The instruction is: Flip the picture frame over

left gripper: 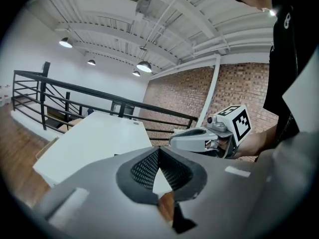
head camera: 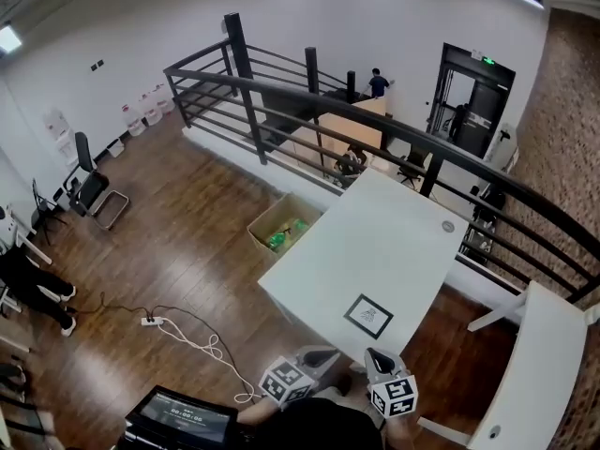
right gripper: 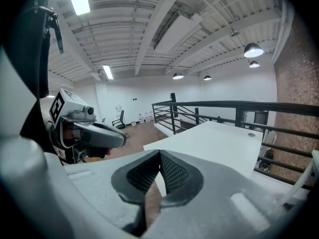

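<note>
A small black-edged picture frame (head camera: 367, 315) lies flat, picture side up, near the front edge of the white table (head camera: 394, 242). Both grippers are held short of that edge, side by side. My left gripper (head camera: 323, 354) is shut with nothing in it, below and left of the frame. My right gripper (head camera: 378, 356) is shut and empty too, just below the frame. In the left gripper view the jaws (left gripper: 158, 151) meet over the table (left gripper: 99, 138), with the right gripper (left gripper: 197, 139) beside them. The right gripper view shows closed jaws (right gripper: 159, 156) and the left gripper (right gripper: 94, 133).
An open cardboard box (head camera: 281, 228) with green items stands on the wooden floor left of the table. A black railing (head camera: 375, 120) runs behind the table. Another white table (head camera: 539, 373) stands at the right. A cable (head camera: 187, 331) and a monitor (head camera: 178, 415) are at lower left.
</note>
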`<state>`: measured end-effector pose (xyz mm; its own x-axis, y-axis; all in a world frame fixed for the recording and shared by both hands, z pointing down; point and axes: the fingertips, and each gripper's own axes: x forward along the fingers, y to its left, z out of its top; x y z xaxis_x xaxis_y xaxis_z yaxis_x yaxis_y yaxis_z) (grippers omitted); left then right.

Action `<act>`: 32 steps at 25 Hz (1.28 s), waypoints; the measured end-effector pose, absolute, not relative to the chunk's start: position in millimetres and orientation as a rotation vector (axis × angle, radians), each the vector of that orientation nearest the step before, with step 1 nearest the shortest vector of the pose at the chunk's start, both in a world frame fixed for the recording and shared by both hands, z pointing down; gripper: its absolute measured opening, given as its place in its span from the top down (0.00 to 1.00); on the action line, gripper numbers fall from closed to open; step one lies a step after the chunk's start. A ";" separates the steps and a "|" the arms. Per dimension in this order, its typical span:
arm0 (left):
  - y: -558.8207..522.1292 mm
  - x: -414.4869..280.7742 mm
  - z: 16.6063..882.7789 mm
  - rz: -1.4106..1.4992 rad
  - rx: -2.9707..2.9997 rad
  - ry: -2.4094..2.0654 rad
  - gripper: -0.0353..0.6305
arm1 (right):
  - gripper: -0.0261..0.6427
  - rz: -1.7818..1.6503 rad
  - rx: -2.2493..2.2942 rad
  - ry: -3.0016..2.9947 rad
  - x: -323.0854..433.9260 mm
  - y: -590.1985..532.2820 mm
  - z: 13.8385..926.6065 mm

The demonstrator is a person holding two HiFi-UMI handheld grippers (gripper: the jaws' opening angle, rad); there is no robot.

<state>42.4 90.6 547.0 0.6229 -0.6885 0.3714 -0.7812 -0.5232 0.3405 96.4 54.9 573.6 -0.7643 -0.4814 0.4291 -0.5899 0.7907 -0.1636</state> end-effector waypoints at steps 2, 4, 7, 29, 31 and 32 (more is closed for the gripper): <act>74.1 45.1 556.8 0.271 2.356 -1.174 0.92 | 0.97 0.422 0.807 -2.617 102.6 35.8 584.0; 67.3 46.8 556.5 0.278 2.345 -1.187 0.92 | 0.97 0.430 0.800 -2.620 106.9 28.1 584.7; 70.3 47.3 546.9 0.288 2.342 -1.184 0.92 | 0.97 0.436 0.804 -2.620 109.5 30.2 577.2; 37.6 60.4 550.9 0.335 2.431 -0.998 0.92 | 0.97 0.549 1.045 -2.486 146.2 23.5 590.8; 28.9 51.5 551.6 0.331 2.443 -0.980 0.92 | 0.97 0.538 1.057 -2.474 136.6 15.9 587.9; 25.3 45.8 551.9 0.329 2.445 -0.970 0.92 | 0.97 0.532 1.064 -2.468 130.6 12.6 586.9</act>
<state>45.8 25.3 551.9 0.7188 -0.5768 0.3880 -0.6939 -0.6298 0.3491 130.6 12.6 586.9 -0.6306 -0.5957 0.4975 -0.7478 0.6379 -0.1842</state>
